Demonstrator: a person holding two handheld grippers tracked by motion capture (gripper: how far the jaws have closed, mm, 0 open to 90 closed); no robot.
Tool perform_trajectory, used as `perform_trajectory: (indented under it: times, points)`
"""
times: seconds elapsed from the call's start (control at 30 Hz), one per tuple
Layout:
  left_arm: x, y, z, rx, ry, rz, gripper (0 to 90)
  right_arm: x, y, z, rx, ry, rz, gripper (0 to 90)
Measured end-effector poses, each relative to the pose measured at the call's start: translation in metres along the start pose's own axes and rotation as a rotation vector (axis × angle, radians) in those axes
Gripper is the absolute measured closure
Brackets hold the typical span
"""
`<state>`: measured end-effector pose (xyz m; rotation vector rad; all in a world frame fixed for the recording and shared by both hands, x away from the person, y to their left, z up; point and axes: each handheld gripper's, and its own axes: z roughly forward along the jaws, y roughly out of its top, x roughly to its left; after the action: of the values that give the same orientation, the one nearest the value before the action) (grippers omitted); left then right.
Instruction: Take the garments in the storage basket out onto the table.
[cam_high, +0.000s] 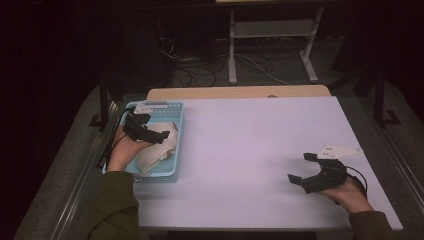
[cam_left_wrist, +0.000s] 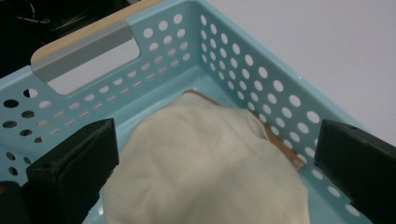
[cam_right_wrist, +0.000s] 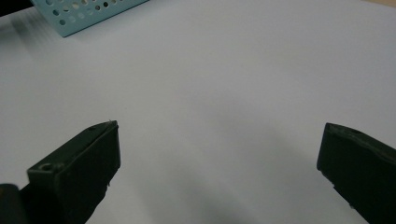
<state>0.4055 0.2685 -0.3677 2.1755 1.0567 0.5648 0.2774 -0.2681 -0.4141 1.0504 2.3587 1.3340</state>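
your left gripper hung over the cream cloth in the blue basket, jaws wide w/ nothing held, prob. to grab it; right gripper waited open, empty.

A cream cloth is lying bunched up inside a light blue basket, filling most of its floor and bulging upward in a soft rounded mound. Something brown is peeking out from under its far edge. The basket, with perforated walls and a handle slot, is sitting at the left side of the white table.
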Motion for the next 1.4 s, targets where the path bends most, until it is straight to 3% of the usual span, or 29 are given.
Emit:
perform_trajectory:
  times: [1.4]
  points:
    - [0.005, -0.032, 0.029, 0.135, 0.013, -0.049, 0.0, 0.000, 0.001, 0.002, 0.006, 0.009, -0.010, 0.0]
